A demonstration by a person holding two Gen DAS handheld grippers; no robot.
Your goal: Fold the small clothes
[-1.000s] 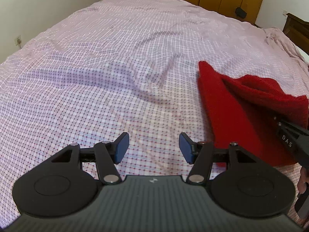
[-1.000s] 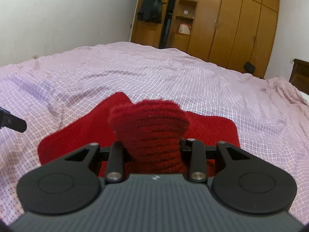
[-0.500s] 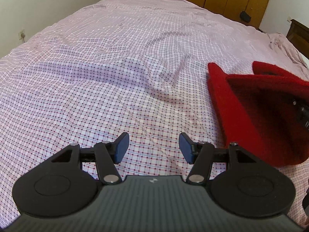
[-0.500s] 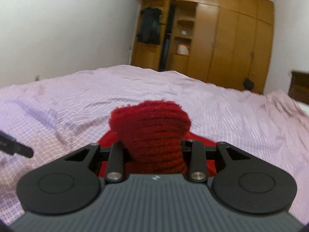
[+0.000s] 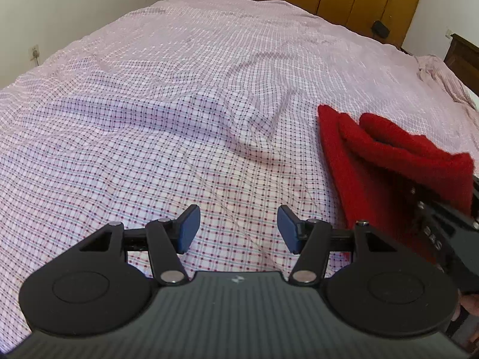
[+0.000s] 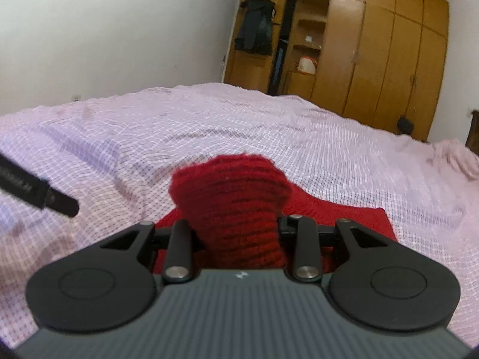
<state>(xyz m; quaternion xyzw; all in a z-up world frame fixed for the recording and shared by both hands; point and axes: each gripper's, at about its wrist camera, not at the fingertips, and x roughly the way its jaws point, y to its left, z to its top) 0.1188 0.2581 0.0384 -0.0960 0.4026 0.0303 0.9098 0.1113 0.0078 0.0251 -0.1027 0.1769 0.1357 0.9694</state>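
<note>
On the bed: a red knit garment (image 5: 371,179) lies on the checked sheet (image 5: 179,119), toward the headboard side; it cannot be told what kind of garment it is.
Garment shape: one edge is lifted and bunched, the rest lies flat on the sheet, with a rolled lip along the raised part.
Right gripper (image 6: 236,233): jaws clamped on a thick wad of the red knit, which bulges up between them and hides the pads.
Left gripper (image 5: 236,229): jaws apart, blue pads (image 5: 187,229) showing, nothing between them; it hangs over bare sheet just beside the garment's near edge.
Step in hand: by my reading, the held edge is being carried over the flat part to make a fold.
How to do it well: carry the edge low and level across the garment so the lifted layer lands square on the layer beneath; let go only once the edges line up.
Left gripper's part: probably best used to pin the flat part near the fold line, so the knit does not drag along the sheet.
Handling: thick knit looks soft and springy; a bunched grip may leave a lump, so smoothing after release would likely help.
Risk: the sheet is already wrinkled beside the garment and could ruck further if the garment is pulled sideways.
Beyond the bed: wooden wardrobe (image 6: 374,59) along the far wall.
</note>
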